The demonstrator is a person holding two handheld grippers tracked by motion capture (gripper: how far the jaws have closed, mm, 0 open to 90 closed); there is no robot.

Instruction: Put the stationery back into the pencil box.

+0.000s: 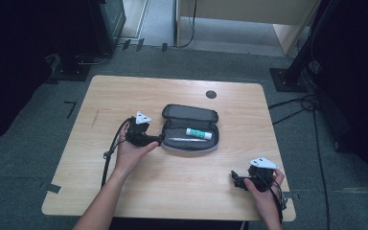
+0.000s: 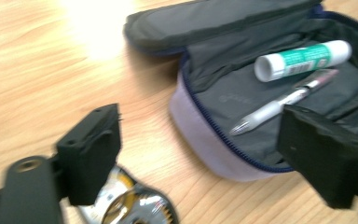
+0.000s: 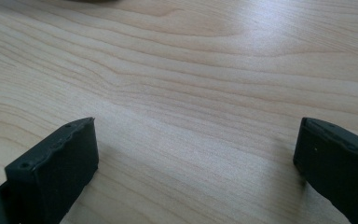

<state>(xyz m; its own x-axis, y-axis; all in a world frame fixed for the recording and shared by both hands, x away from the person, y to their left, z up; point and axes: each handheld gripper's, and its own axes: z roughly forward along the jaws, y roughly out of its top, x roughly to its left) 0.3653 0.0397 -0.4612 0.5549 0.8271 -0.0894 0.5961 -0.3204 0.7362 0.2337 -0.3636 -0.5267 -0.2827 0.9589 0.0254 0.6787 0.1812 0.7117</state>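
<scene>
Nearest the person, the right gripper [image 1: 243, 181] idles low over bare desk [image 1: 182, 187], well clear of the pencil case, jaws spread wide and holding nothing. Further in, the left gripper [image 1: 159, 140] sits at the left end of the open pencil case [image 1: 189, 142], jaws released, one either side of its near-left corner. Inside the case lie a clear pen [image 2: 279, 106] and, just behind it, a green-and-white glue stick [image 2: 303, 59]. Beyond them, the flap lies folded back. Probably a grab at the case wall next; closing squarely on the zip edge, not the pen, looks wise.
</scene>
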